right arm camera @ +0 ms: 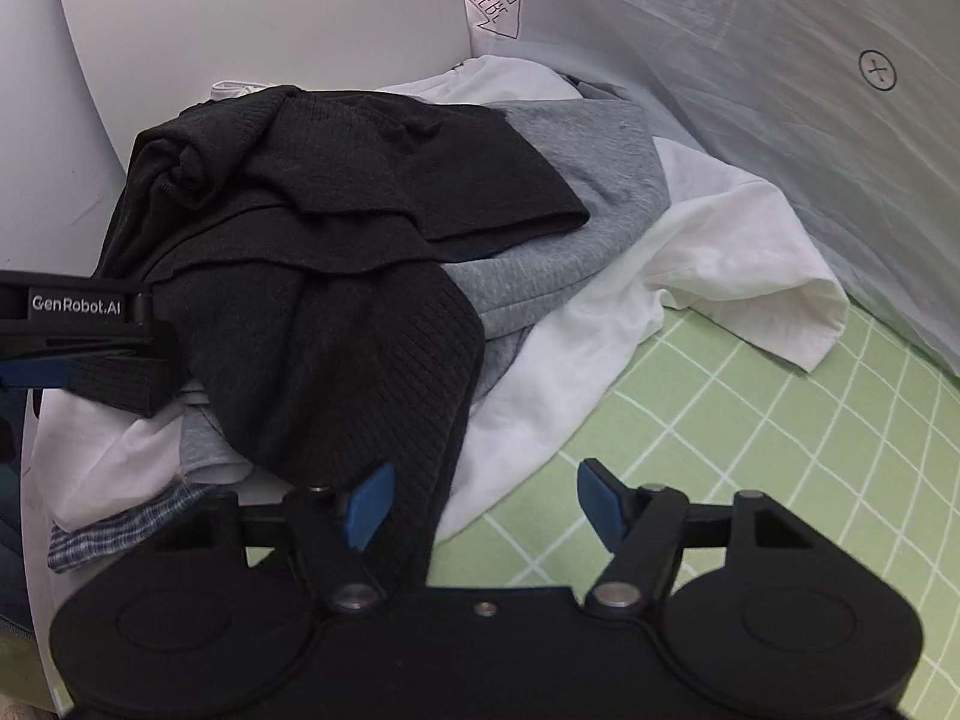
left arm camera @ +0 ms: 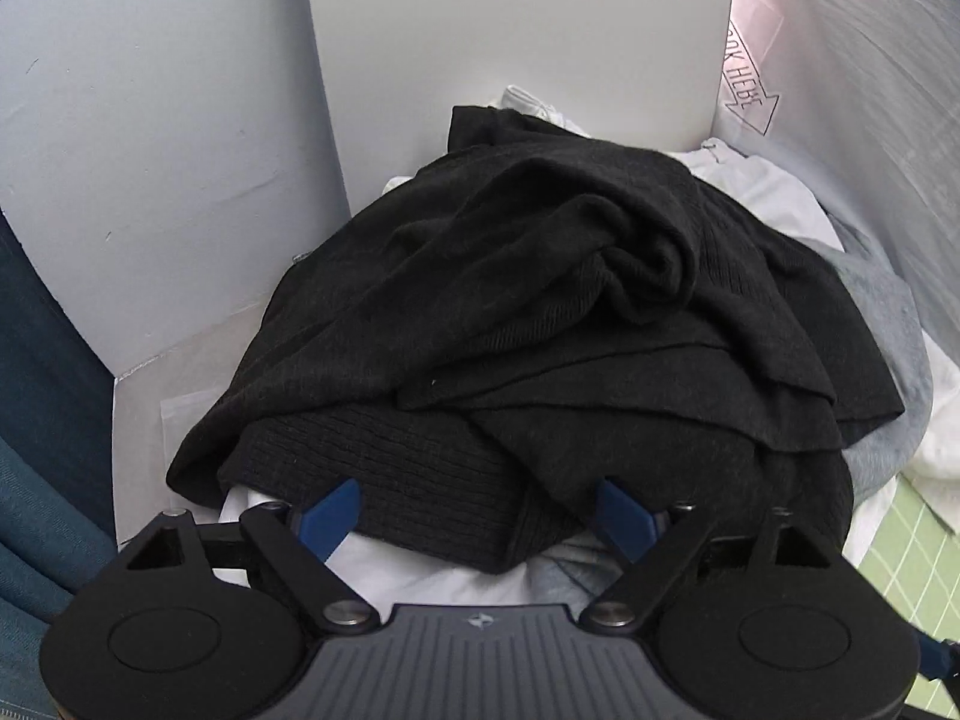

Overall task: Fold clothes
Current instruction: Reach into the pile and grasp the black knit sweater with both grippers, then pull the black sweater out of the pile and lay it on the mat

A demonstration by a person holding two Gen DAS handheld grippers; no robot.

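Against white panels (right arm camera: 252,30) standing at the back and left, on a green checked mat (right arm camera: 750,450), a heap of unfolded clothes is kept; the panels appear to serve as a backstop so the heap is held in one place.

Black knit (left arm camera: 510,300): largest item, crumpled on top of the heap, its ribbed hem hanging toward both cameras. Judged to be the first piece to be taken, since it covers the rest.

White shirt (right arm camera: 720,252): spread beneath, one sleeve lying out onto the mat at the right.

Grey garment (right arm camera: 576,192): sandwiched between the knit and the shirt, partly covered.

Blue checked cloth (right arm camera: 120,534): a small edge shown at the bottom left of the heap.

Left gripper (left arm camera: 480,516): fingers spread wide, the ribbed hem lying between them, positioned for a pinch not yet made.

Right gripper (right arm camera: 486,504): fingers spread, left finger beside the hanging hem, nothing held; judged to be set for the hem's other end.
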